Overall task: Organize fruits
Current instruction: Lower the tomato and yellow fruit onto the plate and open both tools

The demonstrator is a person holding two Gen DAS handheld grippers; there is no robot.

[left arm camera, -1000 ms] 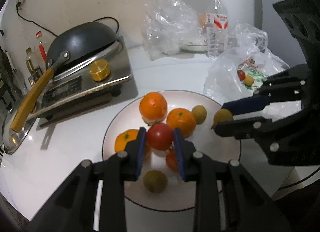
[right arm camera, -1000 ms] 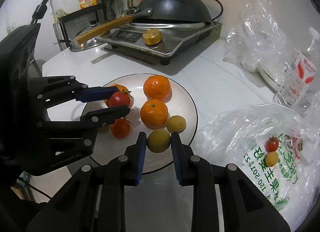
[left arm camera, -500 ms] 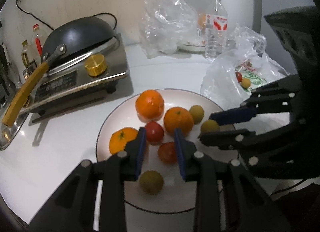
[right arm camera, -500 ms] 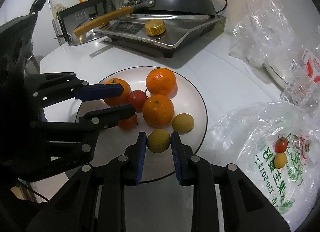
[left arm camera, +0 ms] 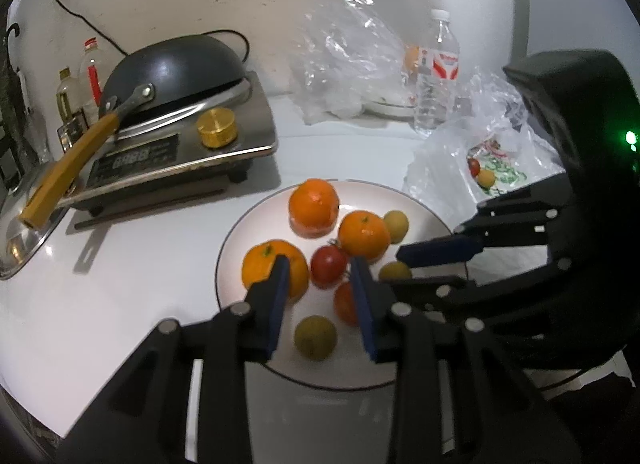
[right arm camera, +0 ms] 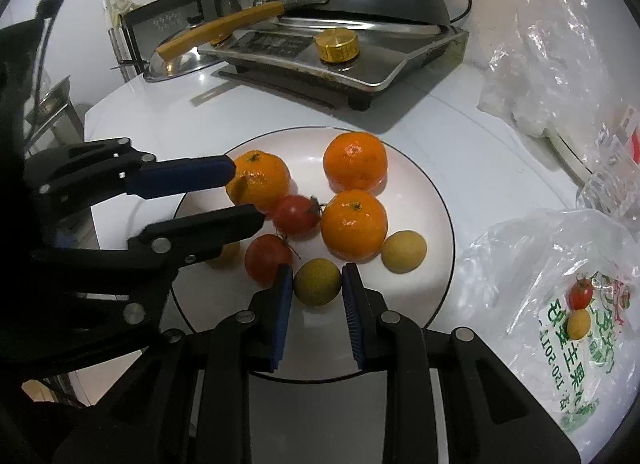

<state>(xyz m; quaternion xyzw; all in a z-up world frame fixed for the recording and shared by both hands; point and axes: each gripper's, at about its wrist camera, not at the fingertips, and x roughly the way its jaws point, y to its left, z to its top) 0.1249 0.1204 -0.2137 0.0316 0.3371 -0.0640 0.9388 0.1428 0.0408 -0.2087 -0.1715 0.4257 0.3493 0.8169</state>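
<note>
So my left gripper is hanging over the round white plate with a thin dark rim, fingers spread with nothing between them; the red tomato with a little green stem sits just past the tips, and I can't tell if the pads touch it. Its stem points up and toward the back. Leftmost on the plate is an orange mandarin, partly covered by my left finger in both views. Next comes a second red tomato, half hidden behind the fingers. The fruits are pretty much round, so no real long axis to speak of.

Middle of the plate: two more orange mandarins, the back one and the front one, stem dimple facing up. A small yellow-green round fruit near the front rim shows fully only from the left wrist; from the right it's mostly blocked.

My right gripper is clamped on another small yellow-green round fruit, low over the plate; whether it rests on it, can't tell. Right of that sits a yellowish one, touching the front mandarin. Further right, a crinkly clear plastic bag with green print holds a tiny tomato and a yellow fruit, edges cut off.
</note>
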